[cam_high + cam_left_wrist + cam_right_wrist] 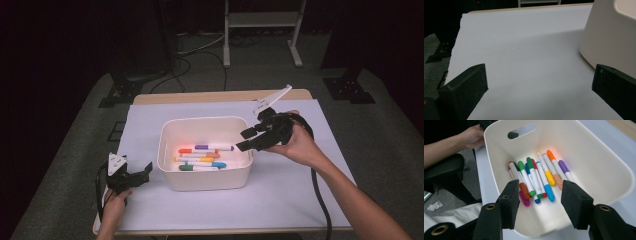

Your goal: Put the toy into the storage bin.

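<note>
A cream plastic bin stands mid-table on a pale sheet and holds several coloured markers. In the right gripper view the markers lie side by side on the bin floor, below the bin's slotted handle wall. My right gripper hovers over the bin's right rim, open, nothing between its jaws. My left gripper rests low at the table's front left, just left of the bin, open and empty; the bin's side rises to its right.
The pale sheet covers most of the wooden table. A dark floor with cables and a white frame's legs lies beyond. A black cable trails from the right gripper along the forearm.
</note>
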A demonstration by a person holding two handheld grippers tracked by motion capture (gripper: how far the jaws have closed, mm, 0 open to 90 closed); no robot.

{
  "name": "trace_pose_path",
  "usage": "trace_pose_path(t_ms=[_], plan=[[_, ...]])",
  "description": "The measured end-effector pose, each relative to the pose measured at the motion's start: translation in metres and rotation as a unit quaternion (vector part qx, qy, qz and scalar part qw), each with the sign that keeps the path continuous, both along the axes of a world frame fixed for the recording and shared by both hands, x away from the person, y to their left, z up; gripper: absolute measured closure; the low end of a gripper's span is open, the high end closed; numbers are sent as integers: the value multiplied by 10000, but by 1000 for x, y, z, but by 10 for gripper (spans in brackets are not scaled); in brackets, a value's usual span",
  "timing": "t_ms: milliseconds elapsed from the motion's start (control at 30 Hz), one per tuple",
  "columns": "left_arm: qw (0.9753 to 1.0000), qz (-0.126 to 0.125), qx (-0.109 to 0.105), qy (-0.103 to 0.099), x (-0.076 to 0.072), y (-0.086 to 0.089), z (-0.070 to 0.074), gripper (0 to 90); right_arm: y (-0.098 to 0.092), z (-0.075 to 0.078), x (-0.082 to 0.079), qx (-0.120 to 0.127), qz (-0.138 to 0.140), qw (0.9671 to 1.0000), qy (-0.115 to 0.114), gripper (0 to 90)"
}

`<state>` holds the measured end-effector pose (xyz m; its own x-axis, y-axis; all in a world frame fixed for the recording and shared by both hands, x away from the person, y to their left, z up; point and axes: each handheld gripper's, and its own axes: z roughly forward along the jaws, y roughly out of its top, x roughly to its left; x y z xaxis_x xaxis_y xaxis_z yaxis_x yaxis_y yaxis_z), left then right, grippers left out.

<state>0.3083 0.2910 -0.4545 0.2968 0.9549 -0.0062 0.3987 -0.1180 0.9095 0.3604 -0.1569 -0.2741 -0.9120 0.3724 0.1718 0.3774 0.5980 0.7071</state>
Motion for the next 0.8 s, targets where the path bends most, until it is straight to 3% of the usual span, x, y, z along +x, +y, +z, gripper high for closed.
trace_pose_path(t_ms=[433, 800], plan=[[10000, -5, 40, -20, 0, -1, 0, 0, -41, 4, -7, 149, -383, 9991, -60, 462], [10000, 7, 39, -27, -1, -1, 0, 0, -83, -22, -8, 253, -797, 9964, 120, 451]])
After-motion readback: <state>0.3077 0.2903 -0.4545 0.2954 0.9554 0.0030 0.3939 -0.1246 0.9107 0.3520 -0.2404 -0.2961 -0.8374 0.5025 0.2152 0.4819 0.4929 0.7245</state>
